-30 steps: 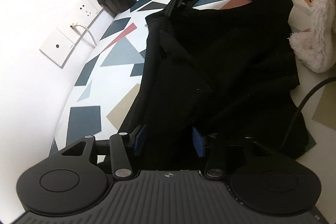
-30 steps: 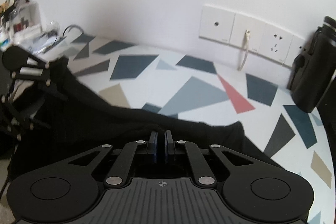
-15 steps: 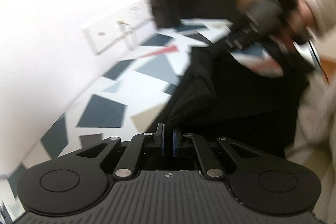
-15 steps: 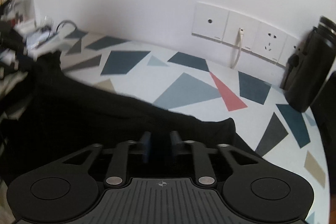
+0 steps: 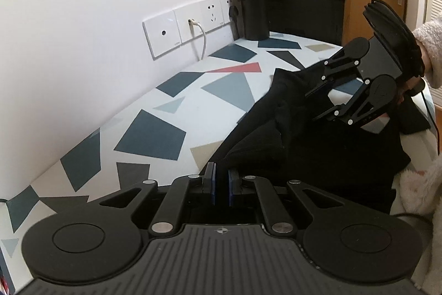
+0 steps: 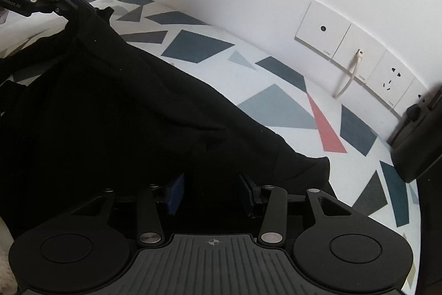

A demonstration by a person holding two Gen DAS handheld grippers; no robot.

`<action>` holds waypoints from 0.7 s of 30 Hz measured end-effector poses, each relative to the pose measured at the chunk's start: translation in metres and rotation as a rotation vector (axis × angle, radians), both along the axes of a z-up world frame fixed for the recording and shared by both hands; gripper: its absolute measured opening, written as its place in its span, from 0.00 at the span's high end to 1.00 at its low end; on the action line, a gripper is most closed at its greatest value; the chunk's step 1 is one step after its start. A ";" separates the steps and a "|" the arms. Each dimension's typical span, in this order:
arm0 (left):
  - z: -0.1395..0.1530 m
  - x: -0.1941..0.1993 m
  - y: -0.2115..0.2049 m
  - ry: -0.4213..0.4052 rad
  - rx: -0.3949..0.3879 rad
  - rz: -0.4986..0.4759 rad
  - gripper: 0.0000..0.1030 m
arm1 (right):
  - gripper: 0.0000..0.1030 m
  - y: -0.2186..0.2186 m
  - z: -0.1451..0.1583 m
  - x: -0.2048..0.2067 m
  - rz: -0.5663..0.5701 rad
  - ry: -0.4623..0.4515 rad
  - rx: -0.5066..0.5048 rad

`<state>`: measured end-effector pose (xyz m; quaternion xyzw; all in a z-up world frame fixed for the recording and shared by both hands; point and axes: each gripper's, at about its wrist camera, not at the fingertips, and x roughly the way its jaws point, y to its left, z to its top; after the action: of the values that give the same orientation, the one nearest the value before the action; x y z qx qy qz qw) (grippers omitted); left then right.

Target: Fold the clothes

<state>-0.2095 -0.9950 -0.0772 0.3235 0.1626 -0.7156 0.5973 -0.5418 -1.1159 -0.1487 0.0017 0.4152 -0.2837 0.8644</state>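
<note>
Left gripper point(image 5: 221, 185) – jaws narrow, pinching the black garment's point(image 6: 116, 107) edge; right gripper point(image 6: 211, 194) – jaws wide over it.

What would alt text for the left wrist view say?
A black garment lies rumpled on a tabletop patterned with coloured shapes. The left gripper sits at its edge, nearly closed; the right gripper reaches over it.
</note>
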 end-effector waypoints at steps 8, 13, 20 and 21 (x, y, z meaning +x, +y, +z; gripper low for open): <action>0.003 -0.001 0.001 -0.035 0.008 -0.046 0.91 | 0.96 -0.019 0.027 -0.013 -0.135 -0.173 0.014; 0.004 -0.001 0.001 -0.027 -0.001 -0.054 0.91 | 1.00 -0.025 0.060 -0.023 -0.215 -0.319 -0.052; -0.013 -0.011 -0.006 -0.109 0.046 -0.087 0.87 | 0.88 -0.038 0.052 -0.019 -0.168 -0.240 0.011; -0.015 -0.012 -0.006 -0.126 0.049 -0.095 0.81 | 0.79 -0.034 0.047 -0.018 -0.150 -0.217 0.020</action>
<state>-0.2220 -1.0007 -0.0923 0.3898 0.1268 -0.7174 0.5634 -0.5595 -1.1501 -0.1013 0.0720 0.3208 -0.3418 0.8804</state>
